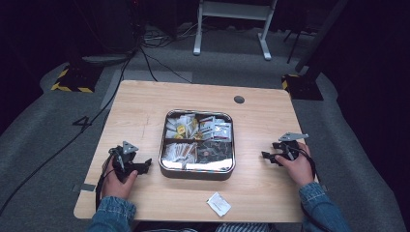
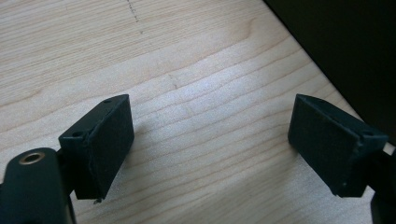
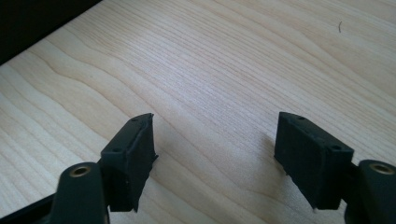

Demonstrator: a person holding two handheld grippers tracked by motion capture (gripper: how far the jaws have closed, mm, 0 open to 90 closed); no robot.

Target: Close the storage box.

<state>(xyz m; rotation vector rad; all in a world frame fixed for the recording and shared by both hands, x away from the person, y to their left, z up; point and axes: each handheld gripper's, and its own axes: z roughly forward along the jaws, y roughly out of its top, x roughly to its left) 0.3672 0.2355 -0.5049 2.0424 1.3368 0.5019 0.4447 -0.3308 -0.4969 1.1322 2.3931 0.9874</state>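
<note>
A square metal tin [image 1: 197,170] with inner dividers sits in the middle of the wooden table [image 1: 145,101], packed with several small packets and sachets. My left gripper [image 1: 143,166] rests on the table just left of the tin, held by a hand, jaws wide apart over bare wood [image 2: 210,140]. To the right of the tin, my right gripper [image 1: 269,157] lies low on the table, pointing toward it. Its jaws stand open with nothing but wood grain [image 3: 215,140] between them.
A single white sachet [image 1: 219,203] lies near the table's front edge, below the tin. A dark round grommet [image 1: 239,99] marks the far side of the table. Cables and a white stand's legs [image 1: 232,29] occupy the floor behind.
</note>
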